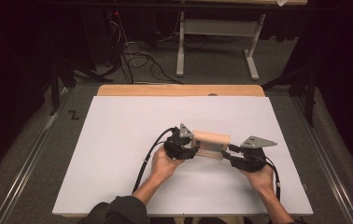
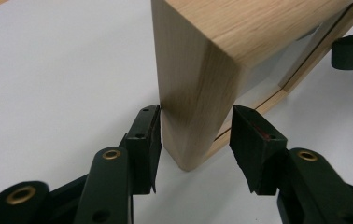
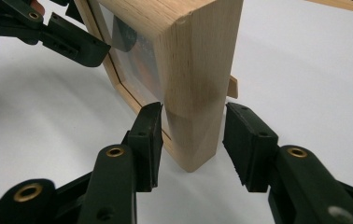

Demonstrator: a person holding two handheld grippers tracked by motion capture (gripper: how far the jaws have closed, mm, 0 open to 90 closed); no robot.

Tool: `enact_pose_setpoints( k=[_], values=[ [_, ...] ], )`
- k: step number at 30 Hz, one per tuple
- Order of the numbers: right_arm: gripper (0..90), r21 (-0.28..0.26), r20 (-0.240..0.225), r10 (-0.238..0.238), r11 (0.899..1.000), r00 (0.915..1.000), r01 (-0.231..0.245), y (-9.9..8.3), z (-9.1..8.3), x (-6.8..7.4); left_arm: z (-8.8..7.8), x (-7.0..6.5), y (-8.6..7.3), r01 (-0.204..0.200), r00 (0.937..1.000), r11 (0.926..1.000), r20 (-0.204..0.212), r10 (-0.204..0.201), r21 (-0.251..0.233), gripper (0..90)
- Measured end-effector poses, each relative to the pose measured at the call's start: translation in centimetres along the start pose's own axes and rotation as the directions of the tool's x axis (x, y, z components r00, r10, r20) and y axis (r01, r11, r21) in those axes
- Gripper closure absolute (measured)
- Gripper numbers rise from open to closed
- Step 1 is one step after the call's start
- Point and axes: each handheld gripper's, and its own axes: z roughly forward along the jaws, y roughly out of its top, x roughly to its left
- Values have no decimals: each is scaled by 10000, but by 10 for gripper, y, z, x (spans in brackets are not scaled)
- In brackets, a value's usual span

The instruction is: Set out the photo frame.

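High view shows a wooden picture frame (image 1: 210, 143) standing upright near the middle of the white counter (image 1: 118, 140), its glazed face toward the person. The left claw (image 1: 191, 148) sits at the frame's left end and the right claw (image 1: 229, 153) at its right end, each held by a hand (image 1: 163, 164). Left gripper view looks along that claw (image 2: 195, 142): its jaws stand apart on either side of the frame's (image 2: 198, 93) corner edge, one pad touching or nearly touching the wood, the other clear of it. Right gripper view shows the same for the right claw (image 3: 192, 140): jaws spread around the frame's (image 3: 198, 79) other corner, gaps visible, not clamped. A small strut pokes out behind the frame there.
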Motion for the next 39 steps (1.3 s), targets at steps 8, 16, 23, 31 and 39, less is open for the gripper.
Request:
enact_pose_setpoints(
  k=[8,16,23,31,39],
  values=[
    [602,-72,23,-36,10000,10000,36,1,1,0,1,1,0,2,10000,10000,39,-2,-63,528],
    [603,19,72,131,9999,9999,-131,1,3,0,1,2,0,38,9999,10000,103,-37,-63,526],
    [606,-74,28,325,9994,9995,-324,2,5,-4,3,3,0,160,9998,9998,129,-159,-120,529],
    [606,-218,48,688,9974,9976,-686,3,9,-7,2,3,1,96,9995,9999,292,-94,-56,529],
    [613,-218,-148,1013,9946,9947,-1016,5,11,-7,-2,3,1,46,9997,10000,255,-46,-7,530]
  ],
)
